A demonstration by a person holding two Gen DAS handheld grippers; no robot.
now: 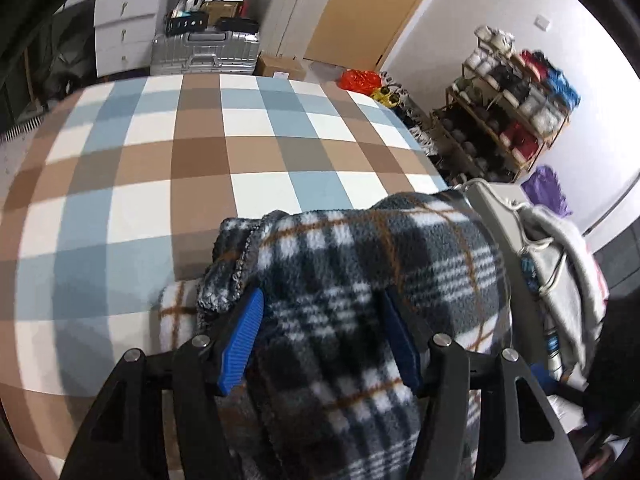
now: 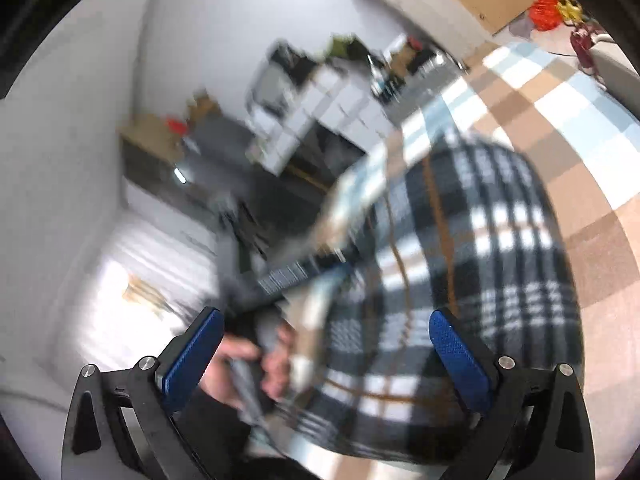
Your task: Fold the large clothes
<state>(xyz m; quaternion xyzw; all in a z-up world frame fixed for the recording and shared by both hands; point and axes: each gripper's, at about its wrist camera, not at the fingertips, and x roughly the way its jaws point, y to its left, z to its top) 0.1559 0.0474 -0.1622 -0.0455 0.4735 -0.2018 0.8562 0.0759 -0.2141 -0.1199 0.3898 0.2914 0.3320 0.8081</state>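
Observation:
A dark grey, white and brown plaid fleece garment point(image 1: 360, 248) lies bunched at the near edge of a bed with a blue, brown and white checked cover point(image 1: 200, 160). My left gripper point(image 1: 320, 296) is shut on a thick fold of it, and fabric fills the gap between the blue pads point(image 1: 244, 340). In the blurred right wrist view, my right gripper point(image 2: 325, 314) stands wide open with nothing between its fingers. Beyond it are the plaid garment point(image 2: 480, 220), the checked cover point(image 2: 580, 120) and a person's hand point(image 2: 236, 360) on a grey handle.
A heap of grey and light clothes point(image 1: 560, 248) sits just right of the garment. Past the bed stand a silver suitcase point(image 1: 204, 52), white drawers point(image 1: 120, 20), a red bag point(image 1: 360, 79) and a wooden shoe rack point(image 1: 500, 120) by the wall.

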